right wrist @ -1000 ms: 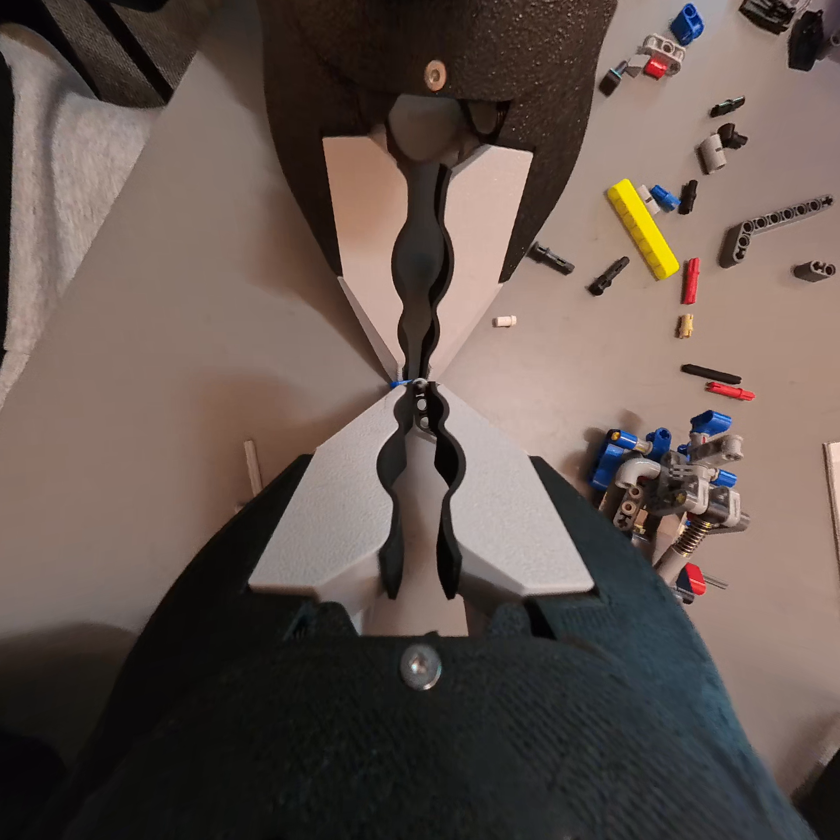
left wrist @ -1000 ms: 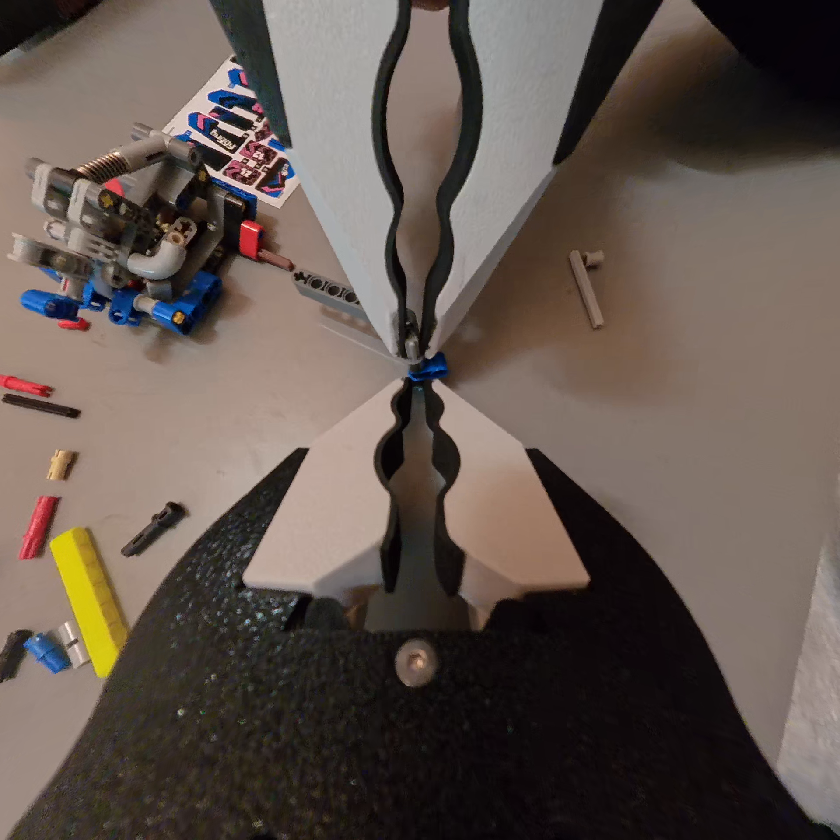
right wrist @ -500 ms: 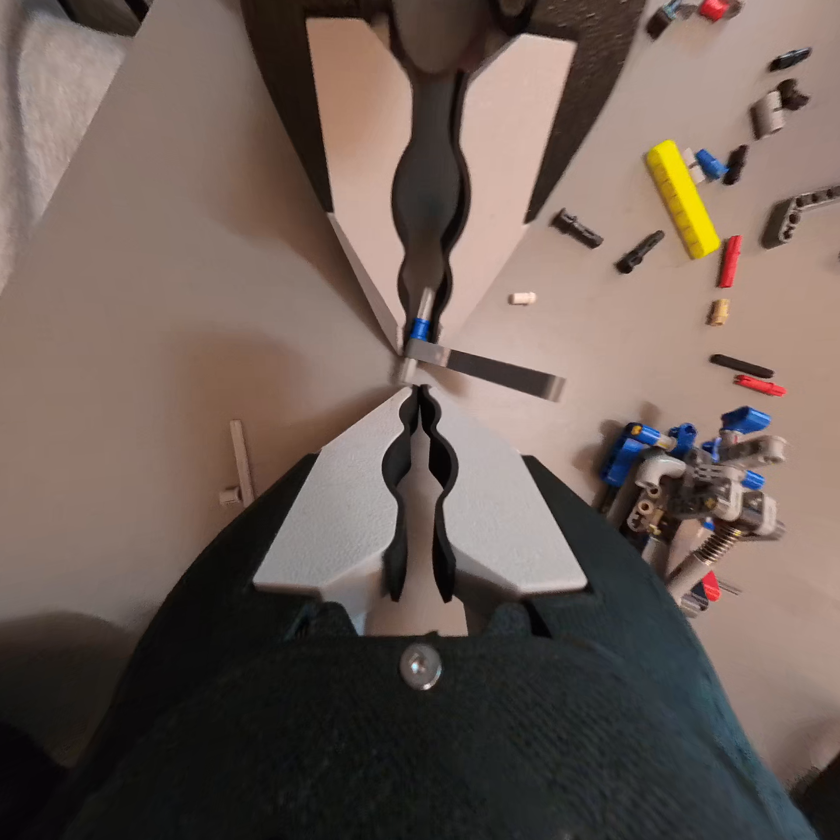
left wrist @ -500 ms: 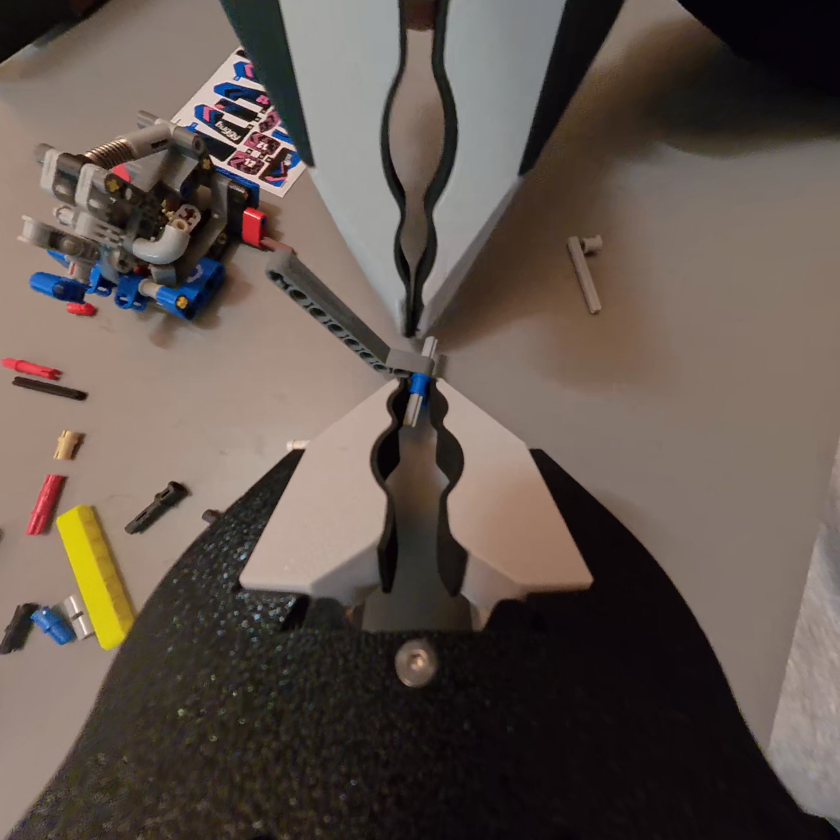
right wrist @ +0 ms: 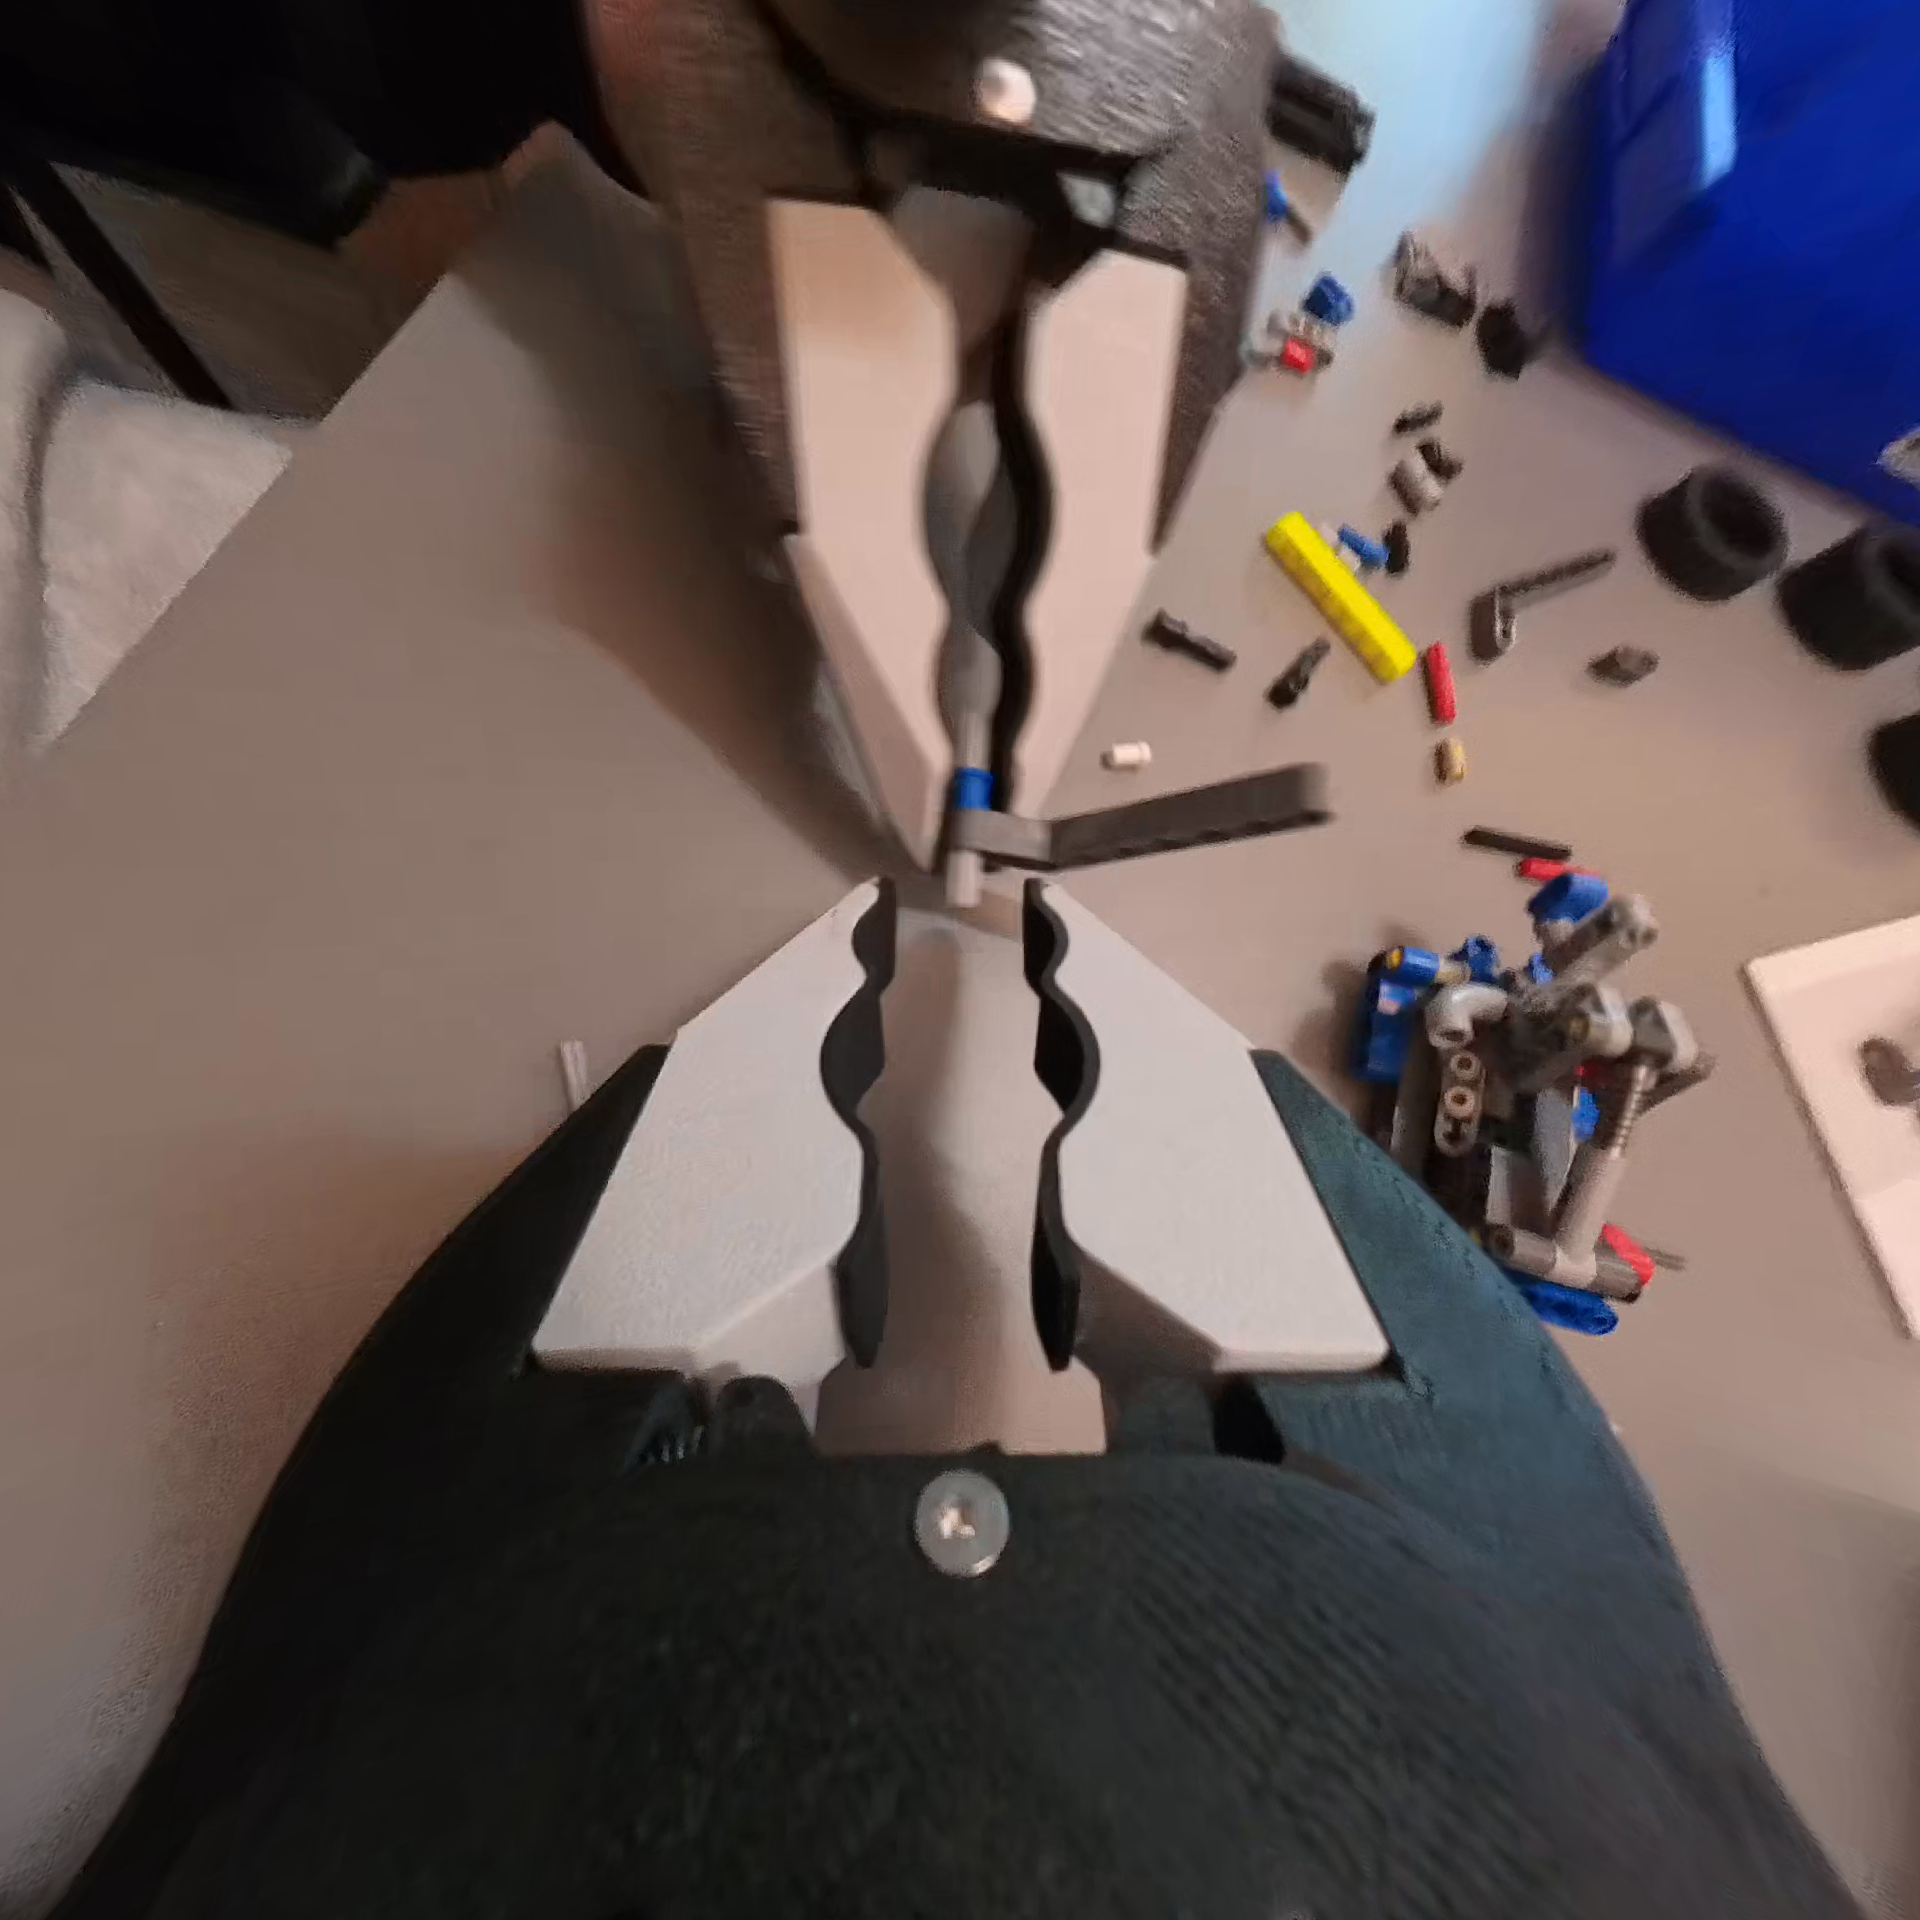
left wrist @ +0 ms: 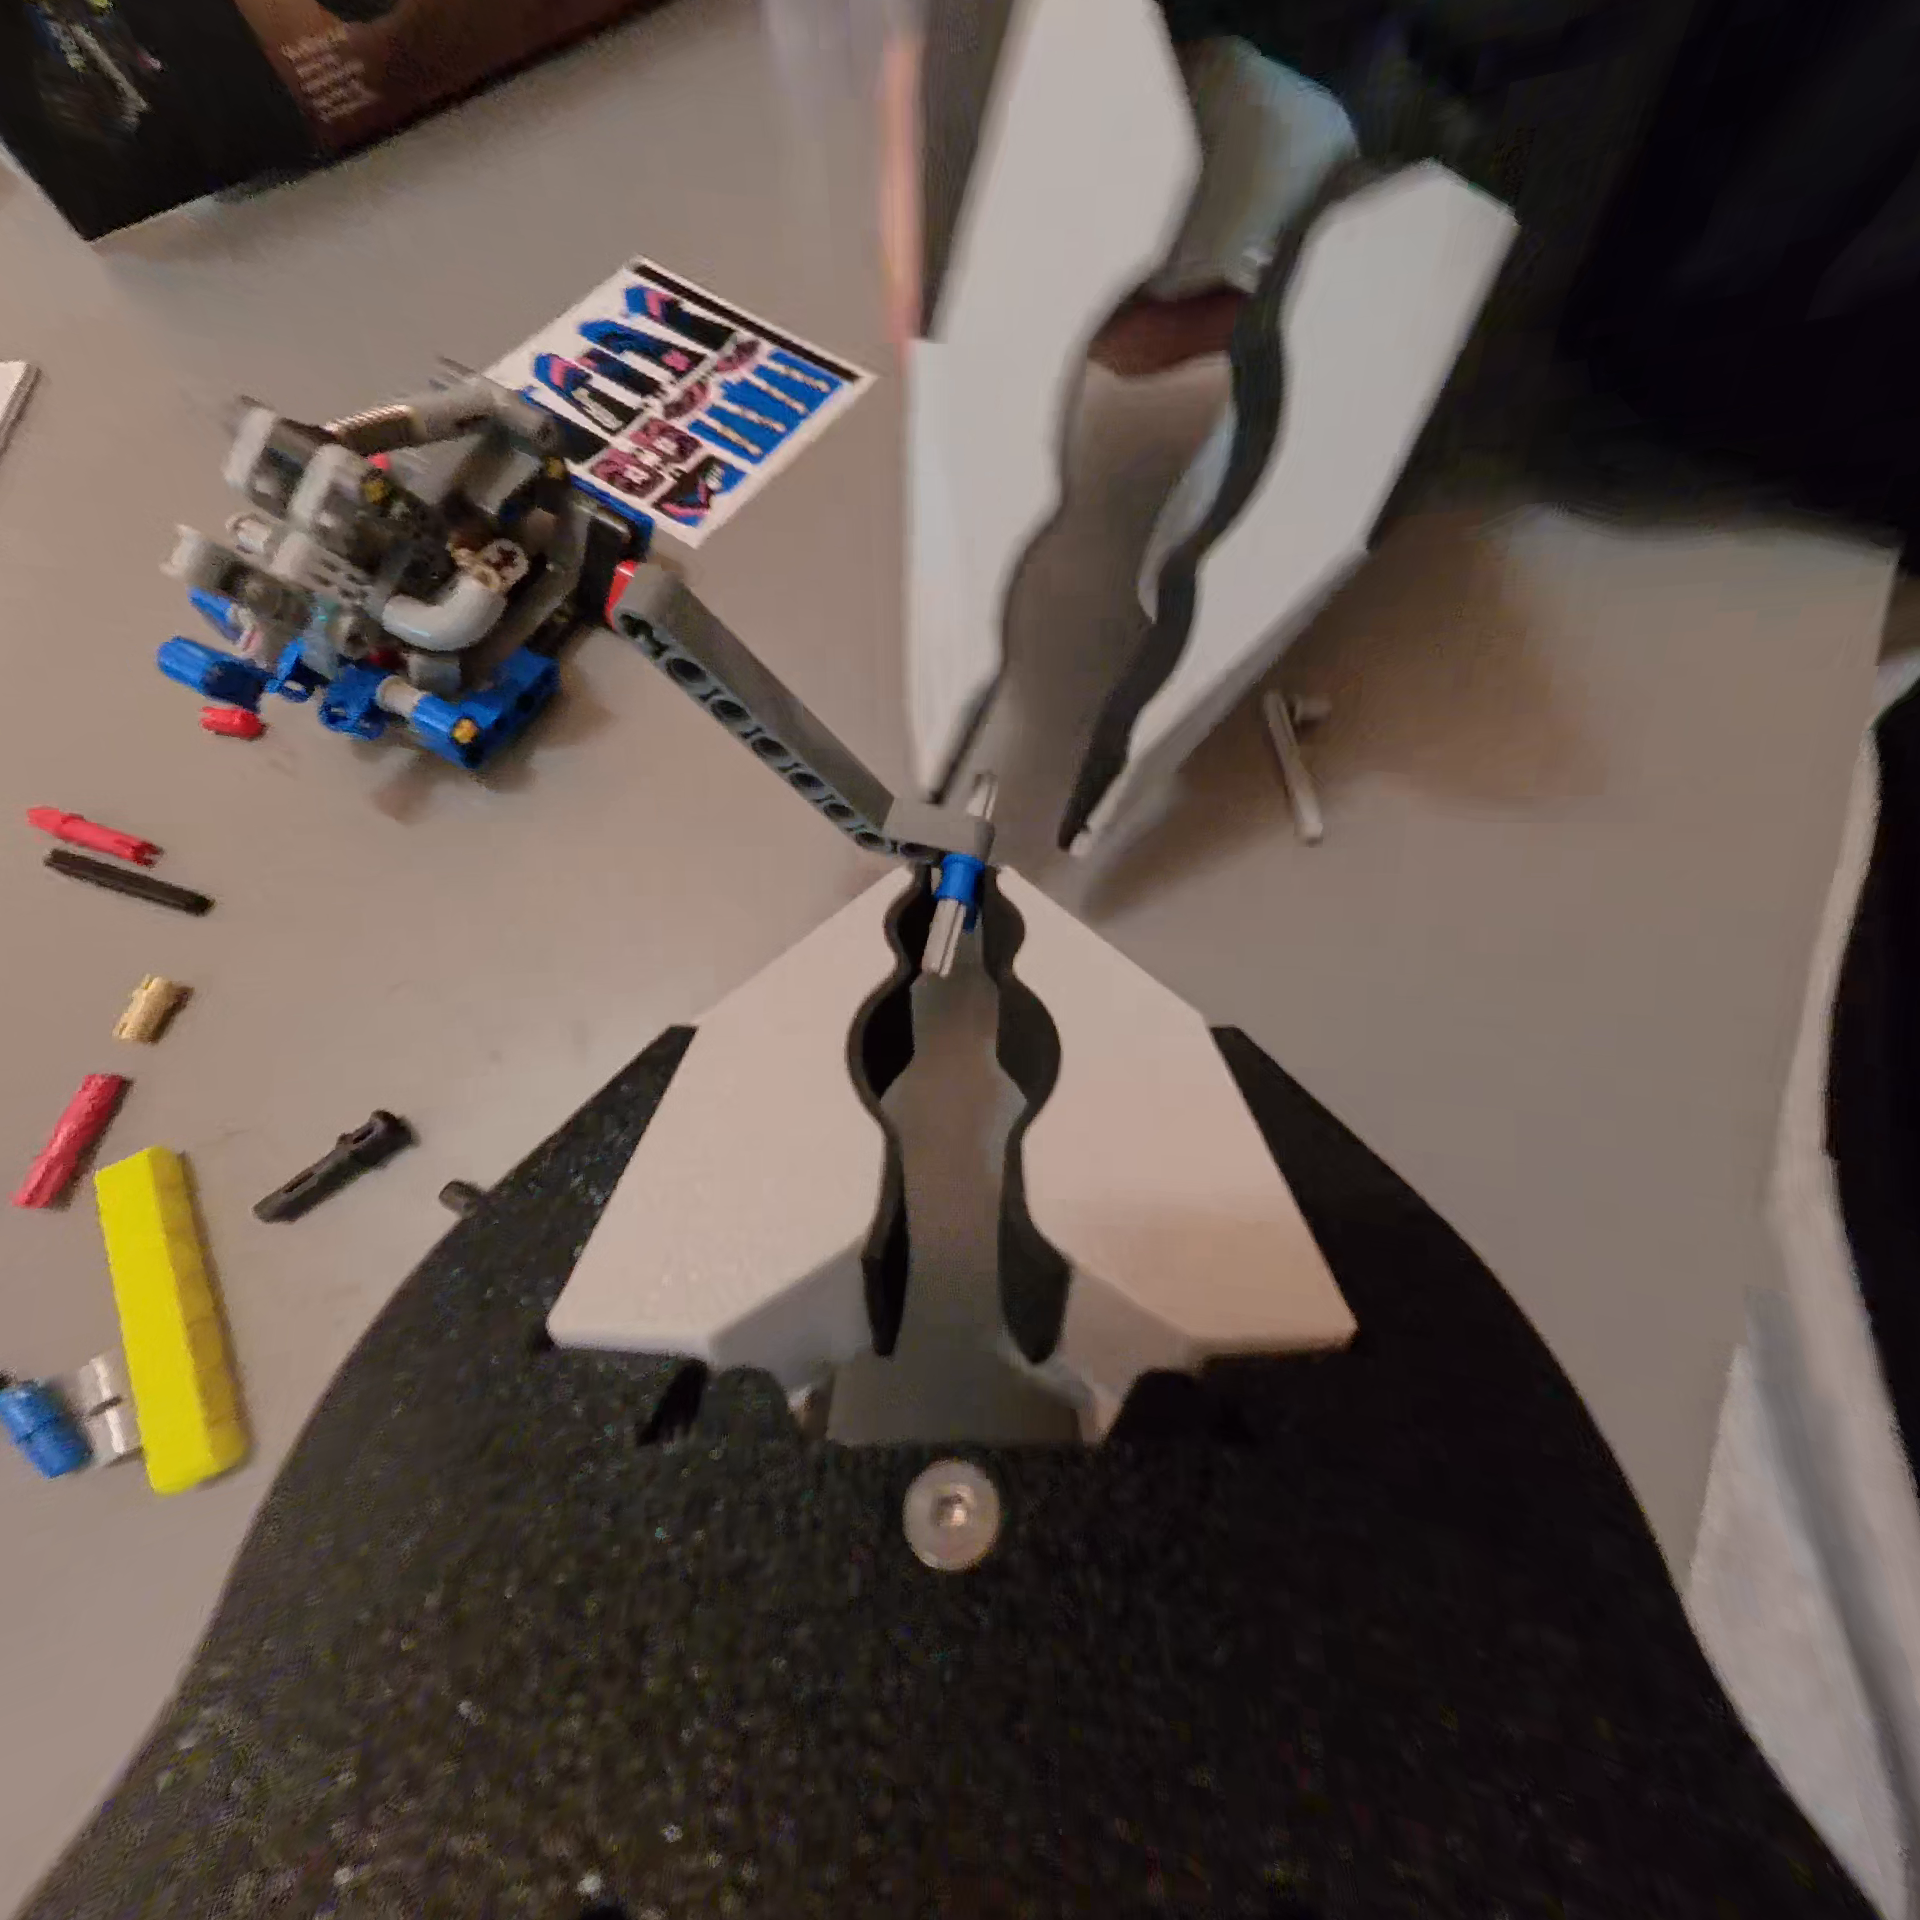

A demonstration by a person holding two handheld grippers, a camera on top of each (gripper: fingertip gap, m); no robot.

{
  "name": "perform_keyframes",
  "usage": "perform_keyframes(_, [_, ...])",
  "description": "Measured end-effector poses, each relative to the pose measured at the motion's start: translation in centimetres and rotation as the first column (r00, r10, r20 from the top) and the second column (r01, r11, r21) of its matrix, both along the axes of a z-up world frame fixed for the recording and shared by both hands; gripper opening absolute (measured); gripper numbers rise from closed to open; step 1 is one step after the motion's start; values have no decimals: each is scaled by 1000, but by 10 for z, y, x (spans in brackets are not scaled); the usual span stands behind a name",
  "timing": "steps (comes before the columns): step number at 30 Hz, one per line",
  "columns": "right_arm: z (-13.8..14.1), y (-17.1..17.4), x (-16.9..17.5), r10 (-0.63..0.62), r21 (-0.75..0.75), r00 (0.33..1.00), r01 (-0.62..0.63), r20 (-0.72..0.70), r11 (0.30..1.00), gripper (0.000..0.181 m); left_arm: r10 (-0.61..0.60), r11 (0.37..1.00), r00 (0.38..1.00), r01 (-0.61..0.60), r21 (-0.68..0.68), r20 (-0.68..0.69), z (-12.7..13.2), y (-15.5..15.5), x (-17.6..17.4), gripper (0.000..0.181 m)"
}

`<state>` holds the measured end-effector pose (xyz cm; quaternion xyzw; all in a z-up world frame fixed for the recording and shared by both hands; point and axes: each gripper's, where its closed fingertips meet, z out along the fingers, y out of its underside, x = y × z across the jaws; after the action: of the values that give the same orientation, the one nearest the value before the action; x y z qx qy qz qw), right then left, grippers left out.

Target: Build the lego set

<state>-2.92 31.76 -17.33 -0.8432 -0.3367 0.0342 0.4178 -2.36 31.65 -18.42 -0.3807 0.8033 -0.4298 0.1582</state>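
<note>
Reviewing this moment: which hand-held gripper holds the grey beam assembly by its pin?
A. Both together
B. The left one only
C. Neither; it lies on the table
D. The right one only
B. The left hand-held gripper is shut on the blue-collared pin with the grey beam hanging from it, while the right hand-held gripper stands open, touching nothing.
</note>
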Motion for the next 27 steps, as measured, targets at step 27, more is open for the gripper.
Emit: perform_keyframes(27, [-8, -18, 0, -63, -39, 997, 65, 32, 997, 1, -117, 777, 977, -20, 629, 176, 7, -12, -8, 18])
